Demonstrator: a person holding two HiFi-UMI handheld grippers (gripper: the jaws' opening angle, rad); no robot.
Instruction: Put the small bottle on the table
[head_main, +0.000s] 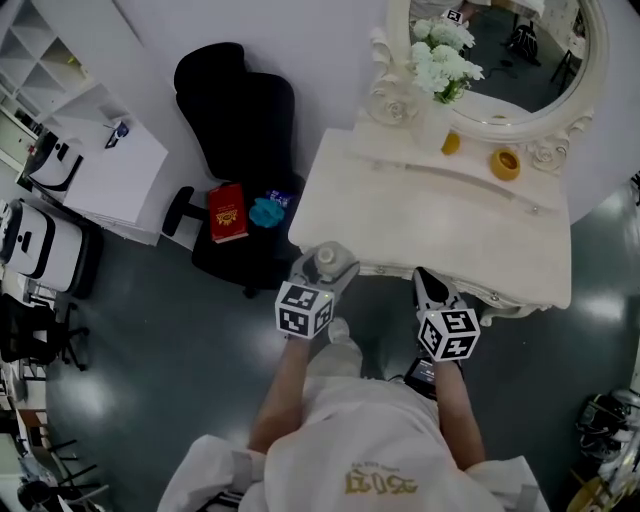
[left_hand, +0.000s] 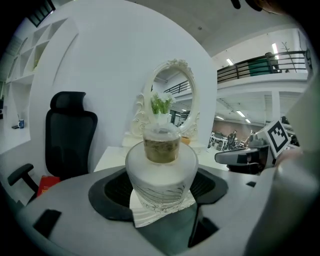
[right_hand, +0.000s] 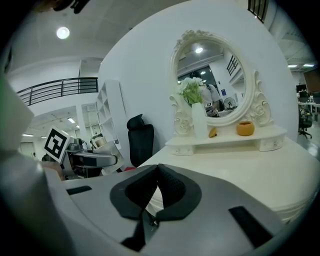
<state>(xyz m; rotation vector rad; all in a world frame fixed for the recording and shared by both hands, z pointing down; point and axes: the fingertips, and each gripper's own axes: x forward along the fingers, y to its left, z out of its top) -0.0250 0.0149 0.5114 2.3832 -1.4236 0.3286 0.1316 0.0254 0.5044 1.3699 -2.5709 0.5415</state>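
Head view shows the cream tabletop (head_main: 440, 215) filling the upper right of the frame, with its oval mirror (head_main: 505, 60) at the top edge and its near rim running across the middle. A black chair (head_main: 235, 120) stands at upper left, well apart from the work.

At the tabletop's near-left corner, around the centre of the frame, the left tool (head_main: 326, 266) is clenched on the small bottle (head_main: 327, 258). The right tool (head_main: 431, 287) sits to its right at the same rim, its 2 jaws pressed together with nothing between them.

Left gripper view confirms the hold. The small bottle (left_hand: 161, 167) stands upright mid-frame with its long axis vertical and its cap up. The 2 dark pads pinch its pale body, and bare tabletop (left_hand: 111, 156) lies beyond it toward the mirror.

So the bottle sits right at the rim, and whether its base touches the surface cannot be told. Open surface lies ahead of the tool, toward the upper right of the head view. The set-down likely calls for a short carry forward past the rim, then lowering with the base level, and the left tool would do it.
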